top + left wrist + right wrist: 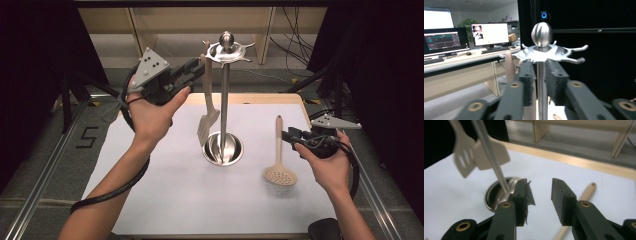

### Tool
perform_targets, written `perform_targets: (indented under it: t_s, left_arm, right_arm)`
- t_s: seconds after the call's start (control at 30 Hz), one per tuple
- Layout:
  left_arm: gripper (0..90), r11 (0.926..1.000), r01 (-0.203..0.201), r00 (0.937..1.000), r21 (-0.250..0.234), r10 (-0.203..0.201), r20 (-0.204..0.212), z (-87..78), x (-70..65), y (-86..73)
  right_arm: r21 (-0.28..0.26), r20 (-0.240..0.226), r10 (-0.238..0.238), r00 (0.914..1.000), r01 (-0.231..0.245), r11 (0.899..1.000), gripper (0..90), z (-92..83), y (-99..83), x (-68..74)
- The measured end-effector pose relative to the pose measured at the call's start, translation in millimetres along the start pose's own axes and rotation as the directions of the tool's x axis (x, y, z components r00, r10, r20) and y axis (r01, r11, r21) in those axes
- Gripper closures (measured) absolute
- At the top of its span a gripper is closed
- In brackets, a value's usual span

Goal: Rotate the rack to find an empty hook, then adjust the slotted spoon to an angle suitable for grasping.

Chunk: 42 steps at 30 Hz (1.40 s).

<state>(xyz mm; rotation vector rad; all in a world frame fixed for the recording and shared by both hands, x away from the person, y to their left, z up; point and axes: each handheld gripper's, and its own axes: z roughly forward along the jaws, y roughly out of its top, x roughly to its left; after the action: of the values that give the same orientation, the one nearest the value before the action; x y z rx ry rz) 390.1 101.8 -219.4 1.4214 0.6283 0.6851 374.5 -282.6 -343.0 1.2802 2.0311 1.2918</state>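
Ease right gripper [288,135], jaws apart, onto skimmer [279,156] handle; keep left gripper [200,64], loosened, off hung spatula [207,102].

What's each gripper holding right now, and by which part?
Nothing. Left gripper open beside the hanging spatula; right gripper open next to the skimmer handle.

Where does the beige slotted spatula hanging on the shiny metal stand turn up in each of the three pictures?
High view: the beige slotted spatula hangs just left of the pole, centre of the picture.
Left gripper view: its handle top rises left of centre, beside the pole.
Right gripper view: its slotted blade fills the upper left corner.
Shared landmark: the shiny metal stand, whose pole runs beside the spatula.
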Motion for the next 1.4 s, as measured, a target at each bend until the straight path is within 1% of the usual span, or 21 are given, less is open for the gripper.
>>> perform_targets:
  t_s: [0.2, 0.27, 0.4, 0.43, 0.47, 0.5, 0.53, 0.6, 0.67, 0.83, 0.87, 0.9, 0.97, 1.07, 1.1, 1.13, 1.17, 1.3, 1.33, 1.37, 1.4]
  left_arm:
    - [52.9, 0.9998, 0.016, 0.9989, 0.015, -0.017, 0.044, -26.4, 2.5, -24.4]
    - [50.2, 0.9987, 0.035, 0.9978, 0.036, -0.037, 0.054, -32.7, 3.2, -38.9]
    - [45.3, 0.9955, 0.065, 0.9962, 0.069, -0.069, 0.053, -38.8, 7.6, -58.1]
    - [44.3, 0.9952, 0.067, 0.9963, 0.071, -0.071, 0.049, -40.1, 9.2, -60.9]
    - [43.4, 0.9947, 0.07, 0.9963, 0.075, -0.074, 0.044, -41.4, 10.6, -63.1]
    - [42.7, 0.9944, 0.074, 0.9962, 0.075, -0.077, 0.04, -42.7, 11.6, -64.9]
    - [42.3, 0.9946, 0.071, 0.9965, 0.076, -0.074, 0.038, -43.6, 12.5, -66.3]
    - [41.7, 0.9933, 0.068, 0.9968, 0.094, -0.071, 0.037, -44.7, 12.6, -68.2]
    - [41.0, 0.9934, 0.063, 0.9974, 0.096, -0.066, 0.028, -45.3, 13.0, -69.4]
    - [40.4, 0.9918, 0.05, 0.9987, 0.117, -0.051, 0.005, -44.5, 16.2, -72.5]
    - [40.2, 0.9909, 0.056, 0.9983, 0.123, -0.057, 0.008, -44.4, 16.5, -73.7]
    - [40.2, 0.9902, 0.061, 0.998, 0.126, -0.063, 0.009, -44.8, 16.4, -74.9]
    - [40.2, 0.9885, 0.059, 0.9981, 0.139, -0.061, 0.007, -46.2, 16.4, -76.8]
    - [40.3, 0.9883, 0.056, 0.9984, 0.141, -0.057, 0.001, -48.3, 17.5, -76.5]
    - [40.2, 0.9886, 0.057, 0.9984, 0.14, -0.057, -0.003, -48.8, 18.0, -76.0]
    - [40.3, 0.9887, 0.056, 0.9985, 0.139, -0.055, -0.005, -49.1, 18.5, -75.7]
    - [40.3, 0.9885, 0.053, 0.9986, 0.142, -0.052, -0.007, -49.4, 19.0, -75.6]
    - [40.3, 0.9875, 0.057, 0.9984, 0.147, -0.057, -0.006, -47.1, 18.7, -76.8]
    - [40.3, 0.9874, 0.055, 0.9985, 0.148, -0.055, -0.005, -46.0, 19.0, -77.3]
    - [40.2, 0.9868, 0.059, 0.9982, 0.151, -0.059, -0.003, -44.8, 19.0, -77.9]
    - [40.2, 0.9859, 0.063, 0.998, 0.155, -0.063, -0.001, -43.7, 19.3, -78.4]
  right_arm:
    - [0.099, 0.05, 0.077, 0.9958, -0.082, 0.992, 63.3, 14.0, -4.2, -15.4]
    - [0.121, 0.066, 0.05, 0.9966, -0.058, 0.991, 62.9, 17.8, -4.1, -20.0]
    - [0.183, 0.096, 0.09, 0.9914, -0.106, 0.977, 62.6, 25.6, -3.1, -21.0]
    - [0.201, 0.104, 0.045, 0.9935, -0.066, 0.977, 62.8, 27.9, -2.5, -25.1]
    - [0.21, 0.096, 0.064, 0.9933, -0.083, 0.974, 62.8, 29.9, -2.5, -25.2]
    - [0.229, 0.112, 0.042, 0.9929, -0.067, 0.971, 62.8, 31.7, -2.3, -26.5]
    - [0.249, 0.113, 0.083, 0.9901, -0.109, 0.962, 62.8, 32.7, -1.8, -24.8]
    - [0.267, 0.114, 0.09, 0.9894, -0.118, 0.957, 62.8, 36.1, -2.0, -26.6]
    - [0.281, 0.132, 0.061, 0.9894, -0.096, 0.955, 62.9, 37.9, -3.1, -30.6]
    - [0.301, 0.152, 0.078, 0.9853, -0.121, 0.946, 62.9, 41.4, -6.6, -33.0]
    - [0.318, 0.156, 0.11, 0.9815, -0.156, 0.935, 63.0, 42.9, -7.9, -30.9]
    - [0.315, 0.161, 0.131, 0.9783, -0.177, 0.932, 63.3, 45.9, -9.1, -30.8]
    - [0.358, 0.158, 0.079, 0.9842, -0.132, 0.924, 63.9, 51.7, -10.0, -37.3]
    - [0.407, 0.17, 0.138, 0.9757, -0.197, 0.892, 65.2, 63.2, -11.0, -36.3]
    - [0.436, 0.162, 0.18, 0.9703, -0.234, 0.869, 65.6, 66.9, -11.3, -35.3]
    - [0.464, 0.15, 0.113, 0.9822, -0.171, 0.869, 65.7, 70.0, -12.3, -40.1]
    - [0.484, 0.152, 0.112, 0.982, -0.173, 0.858, 65.7, 74.2, -13.2, -40.6]
    - [0.539, 0.188, 0.152, 0.9704, -0.231, 0.81, 65.7, 87.9, -16.8, -41.2]
    - [0.551, 0.196, 0.144, 0.97, -0.23, 0.802, 65.6, 90.4, -18.4, -42.6]
    - [0.571, 0.205, 0.188, 0.9606, -0.273, 0.774, 65.4, 92.1, -19.0, -41.3]
    - [0.572, 0.224, 0.18, 0.9577, -0.279, 0.772, 65.1, 93.9, -20.7, -42.5]
